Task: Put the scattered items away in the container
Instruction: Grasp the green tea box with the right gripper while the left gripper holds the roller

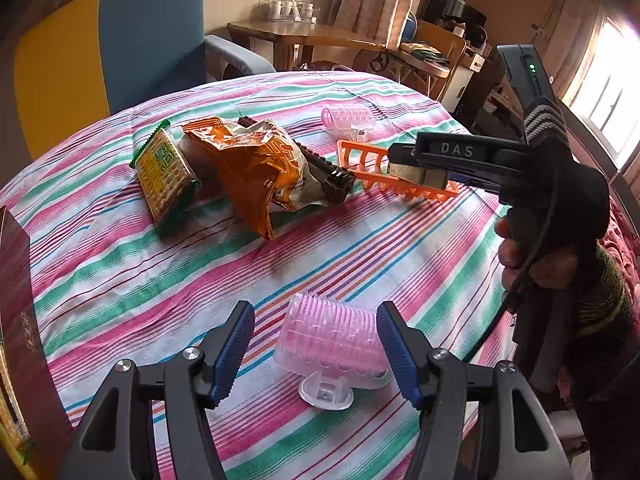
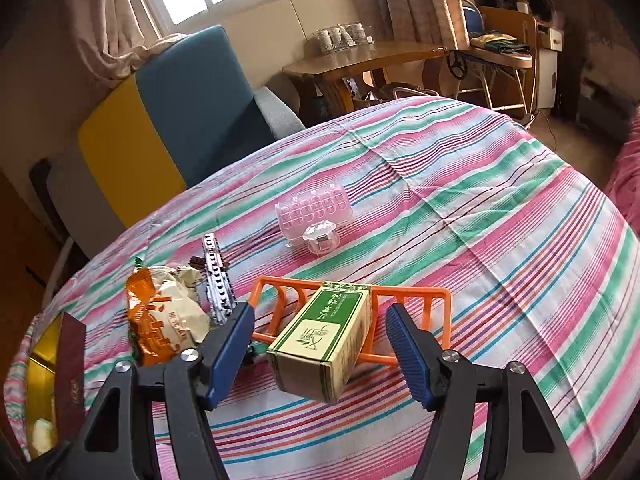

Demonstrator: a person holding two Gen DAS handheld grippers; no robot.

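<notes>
Tongs (image 1: 316, 354) over striped tablecloth (image 1: 340, 248) (bedroom)

Low in the frame, the right gripper (image 2: 320, 354) stands wide open around a green box (image 2: 324, 344) tilted on an orange rack (image 2: 416, 304); a pink roller (image 2: 310, 220) lies mid-frame on the striped worktop (image 2: 500, 220).
</notes>
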